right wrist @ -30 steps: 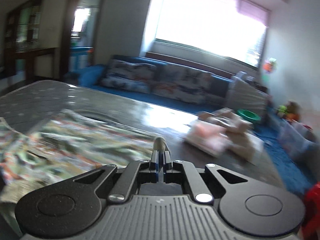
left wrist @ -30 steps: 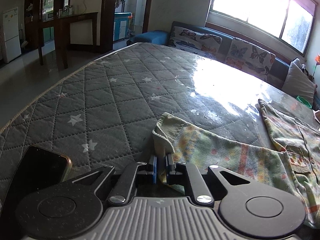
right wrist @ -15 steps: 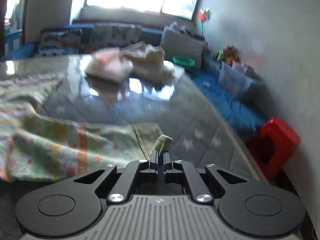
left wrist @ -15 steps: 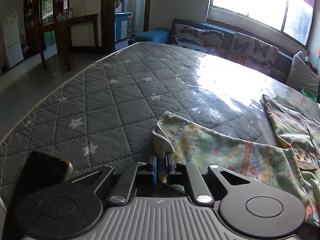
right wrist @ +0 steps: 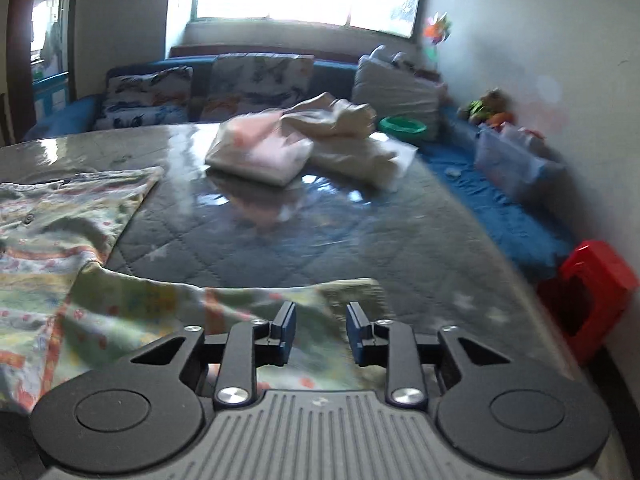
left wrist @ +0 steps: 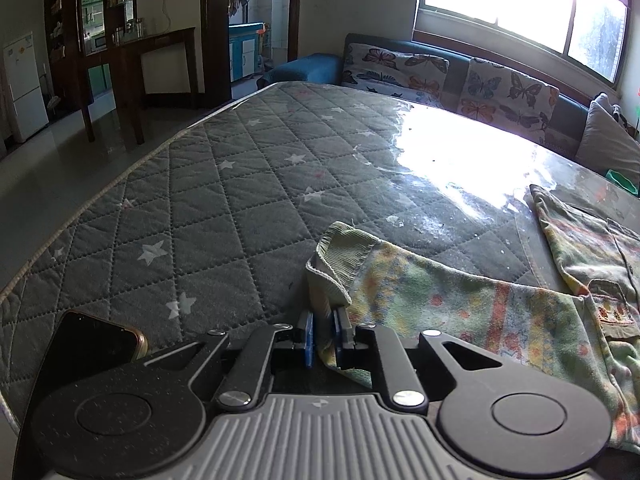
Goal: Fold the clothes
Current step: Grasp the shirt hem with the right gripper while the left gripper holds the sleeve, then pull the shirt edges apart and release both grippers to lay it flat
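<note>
Cuff [left wrist: 340, 256] of patterned shirt pinched between the blue pads of the left hand-held gripper [left wrist: 323, 336], jaws nearly closed on the ribbed green fabric; the sleeve [left wrist: 460, 304] runs from there rightward across the quilted mattress [left wrist: 240, 200]. Right hand-held gripper [right wrist: 320, 334] has its jaws parted with a clear gap between the pads and nothing clamped; the other sleeve [right wrist: 224, 308] lies flat on the mattress beneath and just ahead of it, ribbed end near the right pad. Phone [left wrist: 92, 348] with gold edge rests on the mattress at the near left corner, beside the left tool body. Shirt body [right wrist: 60, 216] spread flat in mid-field, button placket and chest pocket [left wrist: 612, 300] visible in the left wrist view. Mattress top is grey with star print under glossy clear film, strong window glare. Farther on, a pile of folded pale clothes [right wrist: 304, 144] sits on the mattress. Beyond: sofa with butterfly cushions [left wrist: 440, 72], green bowl [right wrist: 402, 124], red stool [right wrist: 588, 292] on the floor at right, white fridge [left wrist: 22, 84] far left.
</note>
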Tool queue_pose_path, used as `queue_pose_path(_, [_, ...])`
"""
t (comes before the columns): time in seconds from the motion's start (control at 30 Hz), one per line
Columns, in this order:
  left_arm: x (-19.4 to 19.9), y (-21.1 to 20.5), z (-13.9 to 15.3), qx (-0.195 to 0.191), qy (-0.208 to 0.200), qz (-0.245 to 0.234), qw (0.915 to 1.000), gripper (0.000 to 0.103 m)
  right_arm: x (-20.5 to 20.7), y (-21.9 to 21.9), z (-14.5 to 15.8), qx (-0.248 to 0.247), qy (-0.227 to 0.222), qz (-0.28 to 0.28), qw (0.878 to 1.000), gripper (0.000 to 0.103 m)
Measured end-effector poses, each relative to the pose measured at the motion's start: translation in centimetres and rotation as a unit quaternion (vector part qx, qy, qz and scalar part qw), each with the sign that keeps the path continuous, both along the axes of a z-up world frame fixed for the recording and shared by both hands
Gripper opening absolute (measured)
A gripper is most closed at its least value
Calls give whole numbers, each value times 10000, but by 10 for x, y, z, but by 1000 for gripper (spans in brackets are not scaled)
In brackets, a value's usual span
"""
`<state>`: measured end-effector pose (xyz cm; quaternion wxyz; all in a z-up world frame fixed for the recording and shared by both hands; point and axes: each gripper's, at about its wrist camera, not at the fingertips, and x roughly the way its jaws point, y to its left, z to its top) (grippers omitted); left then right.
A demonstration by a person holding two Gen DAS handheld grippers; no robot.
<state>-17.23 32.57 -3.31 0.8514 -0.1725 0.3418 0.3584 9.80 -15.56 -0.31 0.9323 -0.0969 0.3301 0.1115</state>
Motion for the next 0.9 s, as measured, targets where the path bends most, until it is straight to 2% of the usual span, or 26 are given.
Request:
queue_pose_path(0.13, [0,0,1,10,29,-19,10000,14,21,6,-14,133,237,-25,9996,33])
queue_pose_path(0.27, [1,0,0,28,57,11,10000,16,33,-2,-18,223,207,-246,9992,49])
queue_pose_path(0.37, [2,1,1,16,76,53,10000,19,38,-10,-17,305,257,-407,9984,48])
queue_pose_path(0.43, [2,2,2,48,131,97,9999,27,38,-9,-14,205,221,-426,9986,48])
queue_pose_path(0.5, [1,2,3,82,163,130,9997,28,32,-4,-9,154,127,-348,9992,47])
queue_pose_path(0.57, [-1,2,5,105,170,148,9997,32,20,8,-2,266,90,17,9996,48])
queue_pose_path(0.6, [-2,3,6,136,186,191,9996,39,14,14,2,324,72,203,9992,48])
queue_pose_path(0.63, [-3,3,7,166,201,234,9994,41,9,21,3,378,100,389,9985,48])
queue_pose_path(0.77, [-7,3,13,213,150,329,9991,41,-11,54,3,482,207,1098,9926,48])
queue_pose_path(0.9, [-7,-5,24,242,14,222,9995,42,-20,73,-6,381,327,1322,9900,48])
